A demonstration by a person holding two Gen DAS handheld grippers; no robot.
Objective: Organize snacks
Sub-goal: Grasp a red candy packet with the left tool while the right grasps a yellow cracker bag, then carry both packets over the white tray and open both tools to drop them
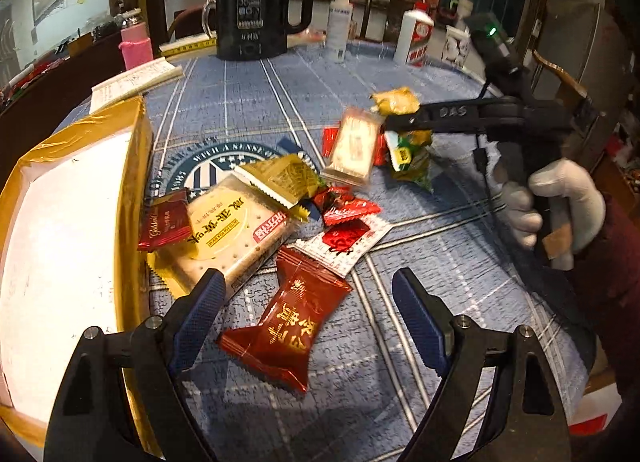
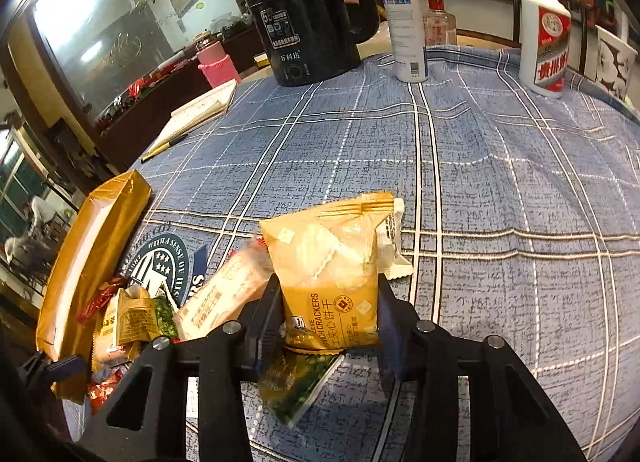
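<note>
The gold box (image 1: 60, 221) looks empty: right tongs (image 2: 330, 314) grip 1 cracker pack (image 2: 332, 262), left tongs (image 1: 308, 318) gape over the scattered snacks (image 1: 240, 217).

A round table (image 2: 500, 189) is covered by a blue plaid cloth (image 1: 400, 73). On it are set a gold box (image 1: 72, 221), scattered snack packets (image 1: 288, 326), a black kettle (image 2: 308, 13) and 2 white bottles (image 2: 406, 21).

The left tongs (image 1: 308, 326) point steeply down toward the table (image 1: 420, 73), jaws spread wide with nothing pressed between the blue pads (image 1: 200, 314). The right tongs (image 2: 328, 318), gripped by a white-gloved hand (image 1: 560, 209) in a dark red sleeve (image 1: 616, 270), are clamped on a yellow cracker packet (image 2: 336, 274).
</note>
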